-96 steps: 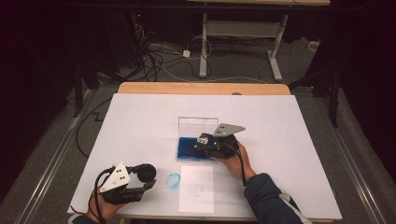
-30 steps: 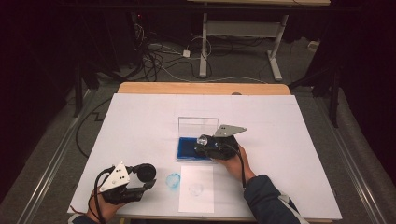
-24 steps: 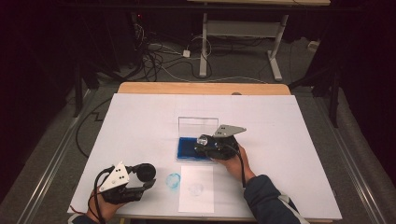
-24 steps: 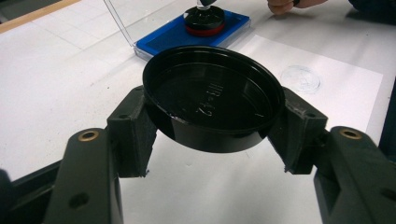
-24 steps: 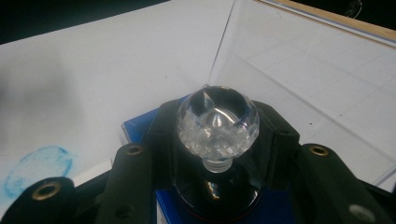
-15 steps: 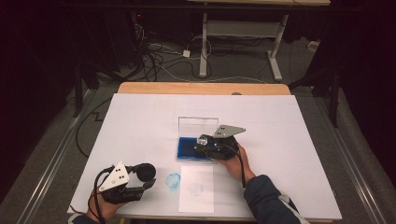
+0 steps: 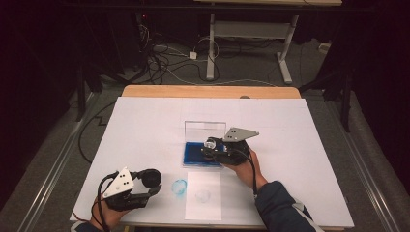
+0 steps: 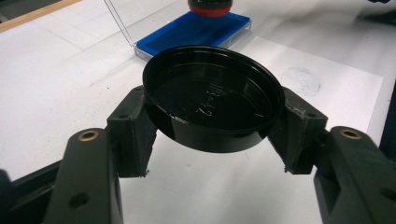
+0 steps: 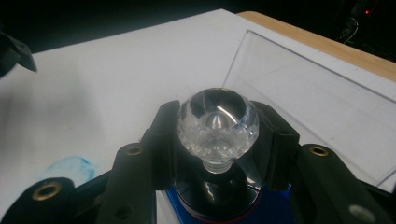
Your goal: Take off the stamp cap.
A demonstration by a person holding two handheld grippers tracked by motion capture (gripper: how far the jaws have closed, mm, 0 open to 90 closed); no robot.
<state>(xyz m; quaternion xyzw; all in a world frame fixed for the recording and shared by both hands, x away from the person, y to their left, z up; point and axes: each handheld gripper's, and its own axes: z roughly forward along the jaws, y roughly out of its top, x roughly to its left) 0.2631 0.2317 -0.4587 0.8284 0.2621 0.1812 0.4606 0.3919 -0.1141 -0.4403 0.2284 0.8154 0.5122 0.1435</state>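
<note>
1. The worktop (image 7: 145,130) is white-covered, with a bare wooden edge (image 7: 208,91) along its far side.
2. Beyond that edge, grey floor (image 7: 251,63) carries tangled cables (image 7: 164,58).
3. A white-legged table frame (image 7: 249,34) stands farther beyond the edge, in dark surroundings.

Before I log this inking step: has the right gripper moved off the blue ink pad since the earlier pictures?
No. The right gripper holds the stamp at the same spot over the blue ink pad, just in front of its upright clear lid.
</note>
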